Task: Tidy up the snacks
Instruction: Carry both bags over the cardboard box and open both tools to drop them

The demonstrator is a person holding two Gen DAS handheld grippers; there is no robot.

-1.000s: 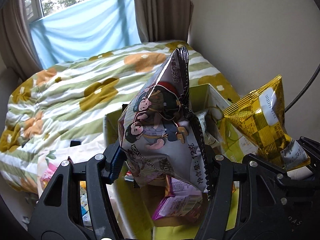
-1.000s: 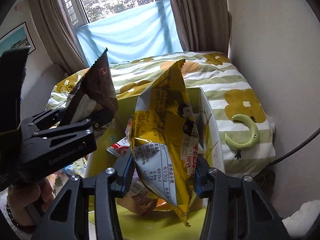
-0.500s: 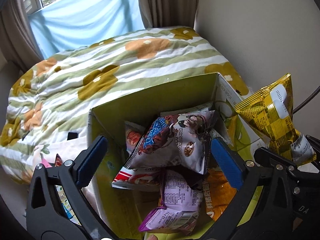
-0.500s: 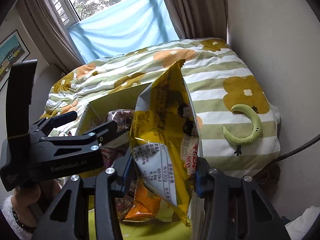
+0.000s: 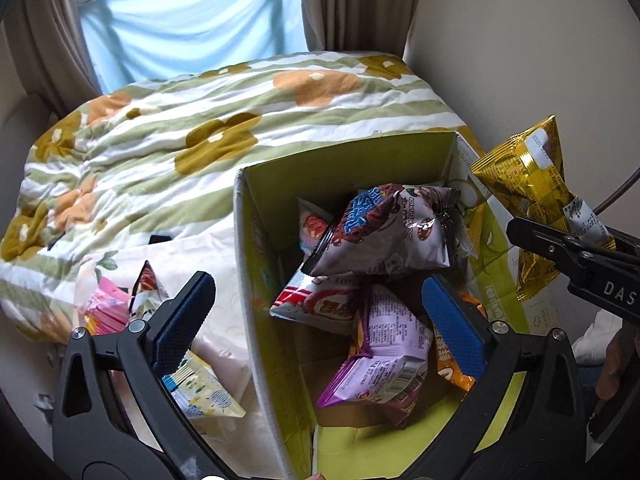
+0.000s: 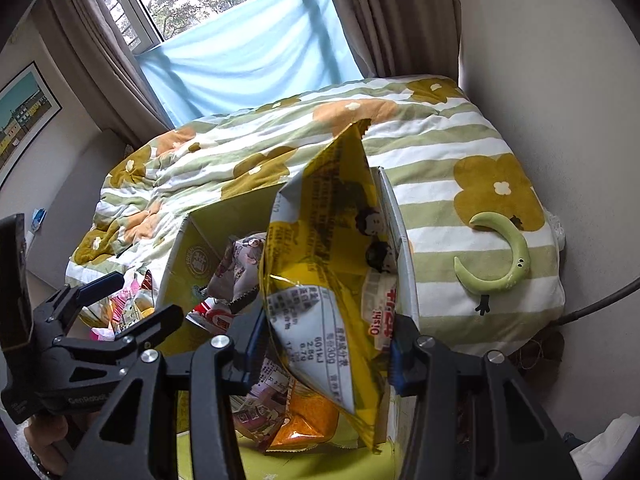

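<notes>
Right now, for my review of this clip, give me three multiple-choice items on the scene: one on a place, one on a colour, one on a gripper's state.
1. Where does the grey-brown snack bag lie?
A. On the blanket
B. On top of the pile in the green box
C. Between the left gripper's jaws

2. What colour is the bag in the right gripper?
A. Yellow
B. Purple
C. Red

3. How does the left gripper stand?
A. Shut on a bag
B. Shut, empty
C. Open, empty

Answers: 1 B, it rests on other packets inside the box. 2 A, the yellow bag is clamped between the pads. 3 C, its blue pads stand wide apart with nothing gripped.
</notes>
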